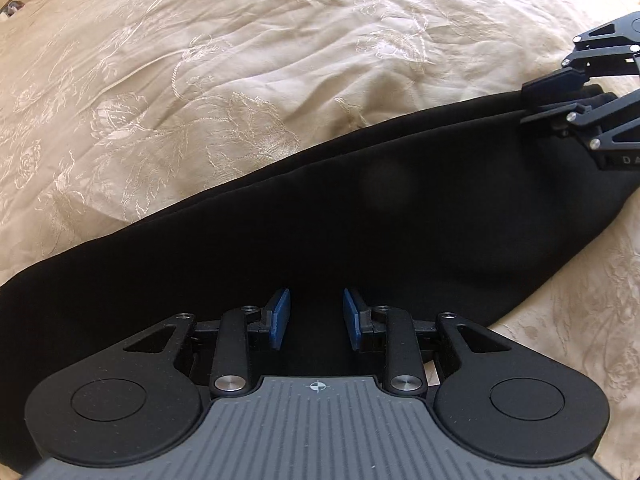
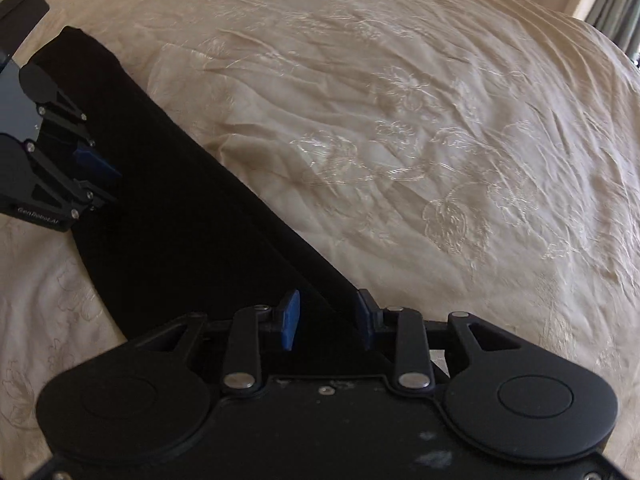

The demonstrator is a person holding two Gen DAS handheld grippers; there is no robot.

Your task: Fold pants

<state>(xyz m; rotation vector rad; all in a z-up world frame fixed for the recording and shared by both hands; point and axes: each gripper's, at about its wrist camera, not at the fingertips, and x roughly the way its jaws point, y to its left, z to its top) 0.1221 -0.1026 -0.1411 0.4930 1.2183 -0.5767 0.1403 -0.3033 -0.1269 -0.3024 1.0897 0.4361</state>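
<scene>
Black pants [image 1: 360, 216] lie flat as one long band on a cream embroidered bedspread [image 1: 200, 80]. They also show in the right wrist view [image 2: 168, 216]. My left gripper [image 1: 316, 320] is open, its blue pads just over the near edge of the pants. My right gripper [image 2: 328, 318] is open over the other end of the pants, at their far edge. The right gripper shows in the left wrist view [image 1: 532, 102] at the far right, open. The left gripper shows in the right wrist view [image 2: 100, 180] at the far left.
The bedspread [image 2: 400, 120] is wrinkled and stretches far beyond the pants. A curtain and wall edge [image 2: 608, 4] show at the top right of the right wrist view.
</scene>
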